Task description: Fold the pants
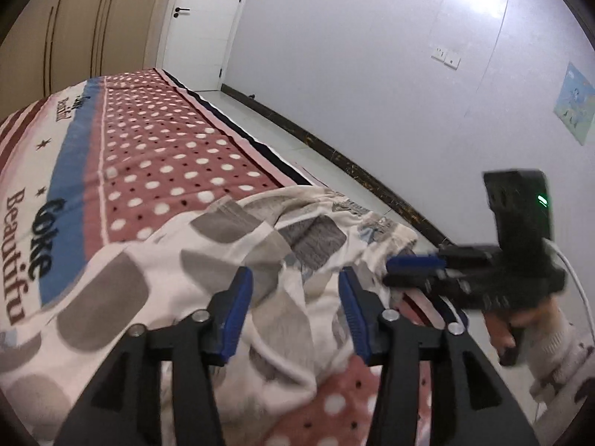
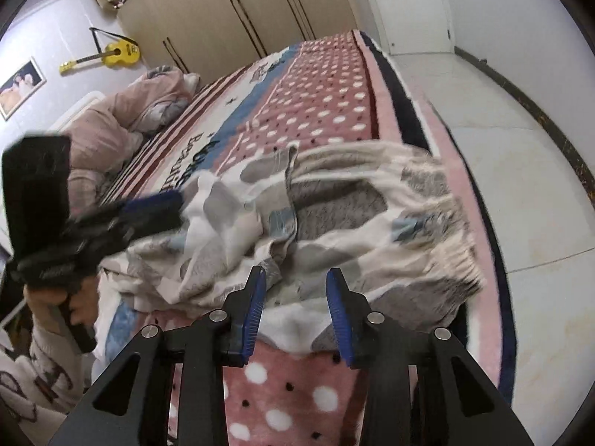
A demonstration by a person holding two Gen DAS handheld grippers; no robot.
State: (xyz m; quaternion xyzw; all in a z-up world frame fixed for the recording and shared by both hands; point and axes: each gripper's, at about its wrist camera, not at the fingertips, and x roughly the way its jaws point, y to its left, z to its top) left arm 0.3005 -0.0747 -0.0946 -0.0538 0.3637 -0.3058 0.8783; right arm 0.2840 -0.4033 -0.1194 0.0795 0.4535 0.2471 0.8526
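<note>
The pants [image 1: 156, 278], white with grey patches, lie crumpled on the dotted pink blanket [image 1: 167, 148] near the bed's edge. My left gripper [image 1: 295, 278] hovers over them, open, its blue pads apart and cloth showing below the gap. In the right wrist view the pants [image 2: 334, 215] spread from the waistband at the right to bunched folds at the left. My right gripper [image 2: 297, 278] is open just above their near edge, nothing pressed between the pads. The right gripper [image 1: 405, 271] shows blurred at the pants' right end, the left gripper [image 2: 163, 208] blurred at their left folds.
The bed's edge drops to a pale tiled floor [image 2: 502, 130] on the right. A rumpled pink duvet [image 2: 122, 111] lies at the head of the bed. Wardrobe doors [image 2: 223, 7] and a white door [image 1: 200, 29] stand beyond. A hand [image 2: 55, 293] holds the left gripper.
</note>
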